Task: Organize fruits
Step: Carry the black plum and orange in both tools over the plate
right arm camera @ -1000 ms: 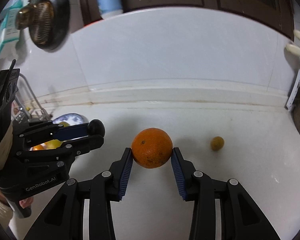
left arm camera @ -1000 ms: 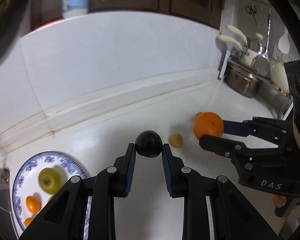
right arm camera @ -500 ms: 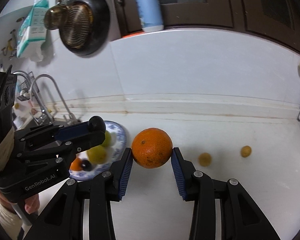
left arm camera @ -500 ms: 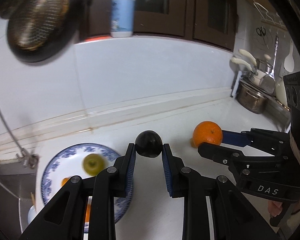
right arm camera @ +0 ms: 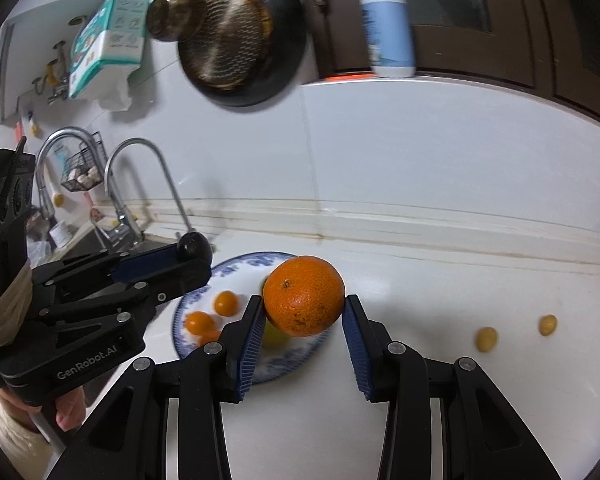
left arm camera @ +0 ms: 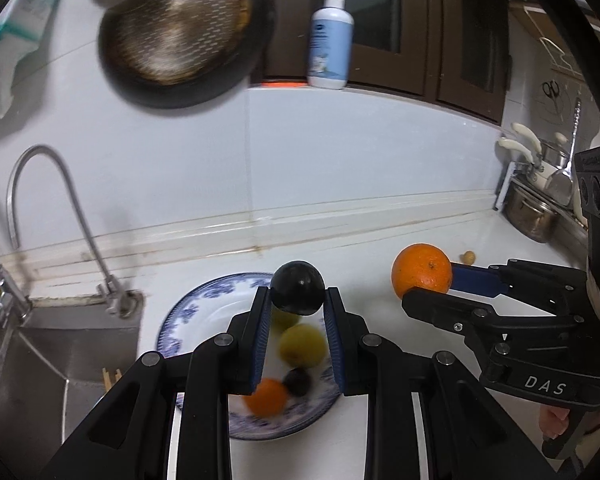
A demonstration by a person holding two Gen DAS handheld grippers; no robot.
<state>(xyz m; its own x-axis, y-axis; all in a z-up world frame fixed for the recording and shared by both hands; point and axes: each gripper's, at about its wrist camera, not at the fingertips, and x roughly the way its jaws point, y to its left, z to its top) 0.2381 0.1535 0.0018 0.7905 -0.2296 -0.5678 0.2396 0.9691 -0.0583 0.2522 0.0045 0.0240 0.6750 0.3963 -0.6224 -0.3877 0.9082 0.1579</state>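
Firmly held: one fruit in each tool, both above the plate

Clearly gripped on both sides. Left tool (left arm camera: 298,308) closed on a dark round fruit (left arm camera: 297,288), pinched across its widest part between the blue ribbed pads (left arm camera: 260,336). Right tool (right arm camera: 305,320) closed on a large orange (right arm camera: 304,296), likewise clamped at the equator, stem end turned up and toward the camera.

Both fruits held in the air over or near the blue-patterned plate (left arm camera: 188,312), which sits on the white tabletop (right arm camera: 480,400) beside the sink (left arm camera: 40,360). Already on the plate: a yellow-green fruit (left arm camera: 303,345), a smaller dark fruit (left arm camera: 297,382), and small orange fruits (right arm camera: 226,303). Two small yellowish fruits (right arm camera: 486,339) left out on the tabletop, well apart from the plate.

Handling, as a judgement:
- Orange: probably the heavier piece, rind firm and pebbled, good bite for ribbed pads; tolerant of a solid squeeze.
- Dark fruit: glossy and smooth, likely slippery and softer-skinned; best held lightly across the middle, never near an end where it could squirt out.
- Both round, so prone to rolling on release; better set down low into a gap between the fruits on the plate than dropped.
- Plate looks ceramic, so no knocking its rim.
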